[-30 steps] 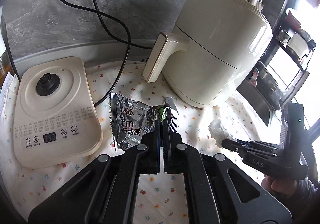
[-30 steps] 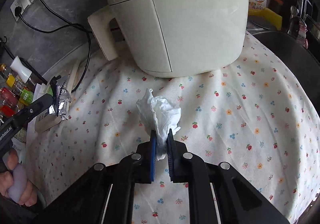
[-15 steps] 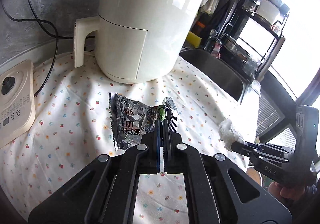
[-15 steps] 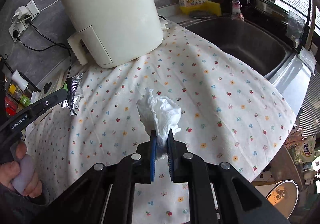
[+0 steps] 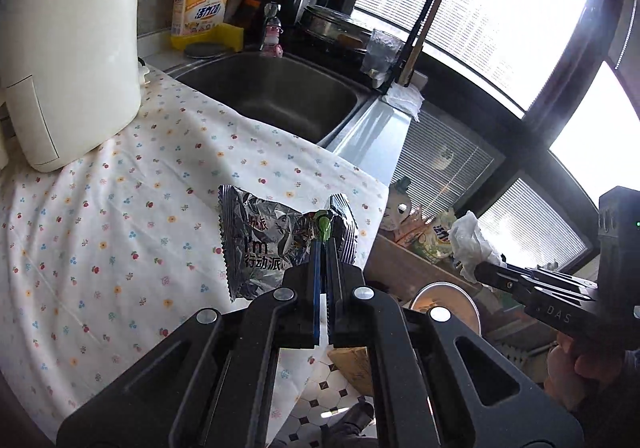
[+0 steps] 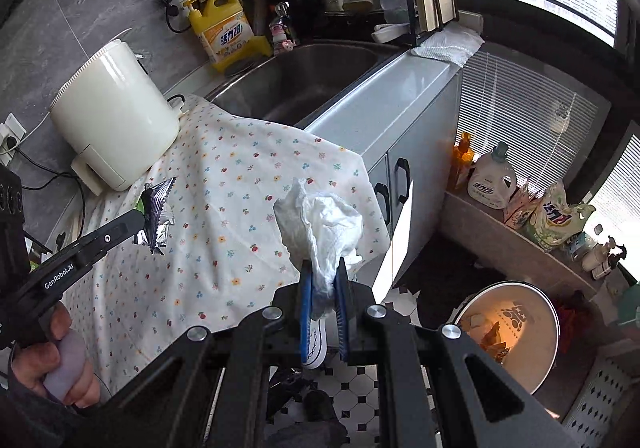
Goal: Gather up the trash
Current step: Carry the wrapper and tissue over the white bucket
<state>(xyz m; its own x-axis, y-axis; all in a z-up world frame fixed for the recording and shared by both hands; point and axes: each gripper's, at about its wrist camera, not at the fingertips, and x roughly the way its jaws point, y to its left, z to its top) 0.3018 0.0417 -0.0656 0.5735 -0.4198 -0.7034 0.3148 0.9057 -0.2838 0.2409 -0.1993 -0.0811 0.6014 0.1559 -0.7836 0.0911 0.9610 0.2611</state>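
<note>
Foil wrapper (image 5: 264, 244) print legible left view; bin (image 6: 516, 328) interior right.

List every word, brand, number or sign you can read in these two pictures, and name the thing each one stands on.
"I'm 行动派" on the silver snack wrapper.
"DAS" on the right gripper.
"GenRobot.AI" on the left gripper.
"活力28" on the yellow detergent bottle.
Print on the white detergent bottle and the detergent bag: too blurred to read.
</note>
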